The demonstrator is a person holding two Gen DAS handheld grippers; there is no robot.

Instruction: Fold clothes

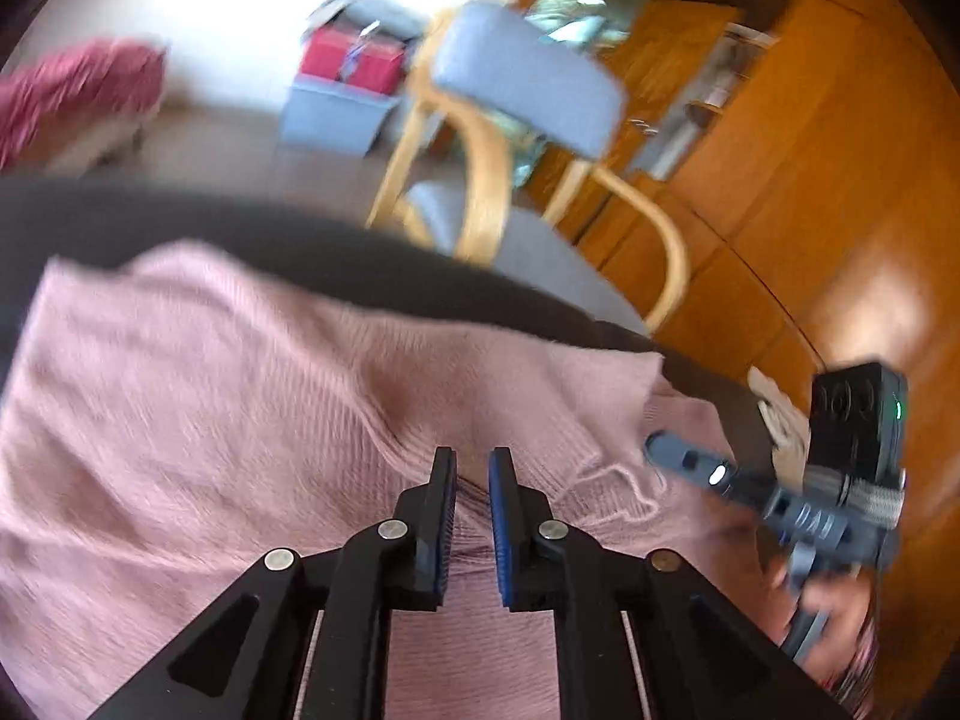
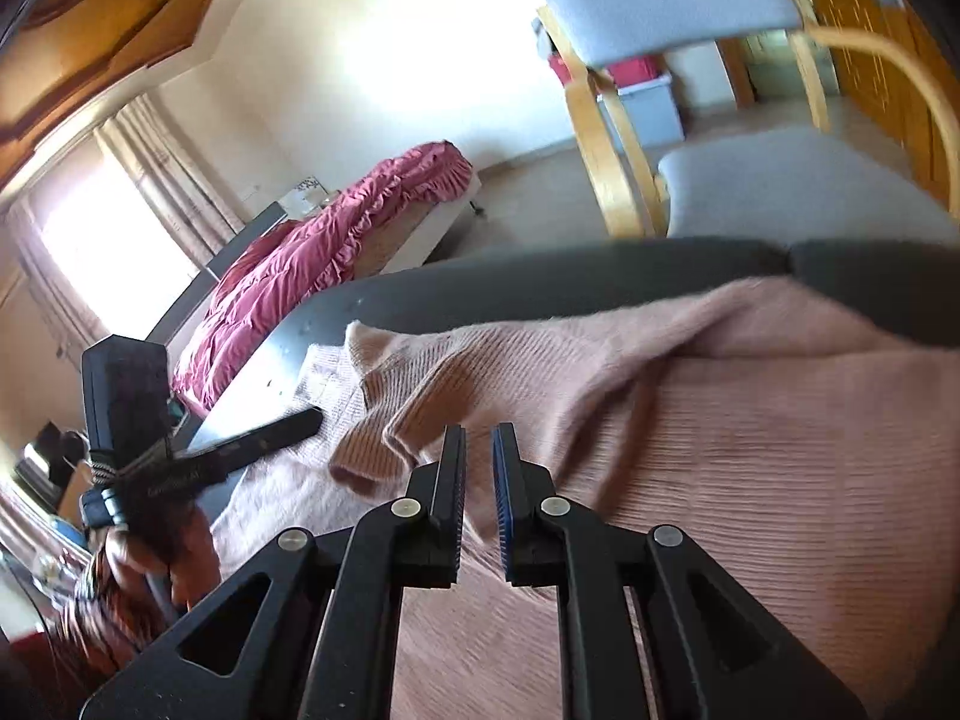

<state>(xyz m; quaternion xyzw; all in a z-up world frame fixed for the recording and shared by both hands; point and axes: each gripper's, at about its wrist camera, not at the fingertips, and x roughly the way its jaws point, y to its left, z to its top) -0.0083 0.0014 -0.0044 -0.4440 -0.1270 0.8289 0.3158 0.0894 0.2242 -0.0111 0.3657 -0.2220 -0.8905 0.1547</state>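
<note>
Currently the pink ribbed knit sweater (image 2: 690, 420) lies spread on the dark worktop (image 2: 540, 288). Left gripper (image 1: 471, 462) and right gripper (image 2: 478, 438) hover low over its near edge, each slightly parted, apparently pinching nothing. Sweater stretches away, folded cuff left of right gripper.

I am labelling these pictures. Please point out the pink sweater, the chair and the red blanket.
sweater (image 1: 240, 396): left wrist view, on the flat knit body.
chair (image 2: 672, 6): right wrist view, on the grey padded backrest.
blanket (image 2: 312, 264): right wrist view, on the ruffled middle, lying on the bed.
</note>
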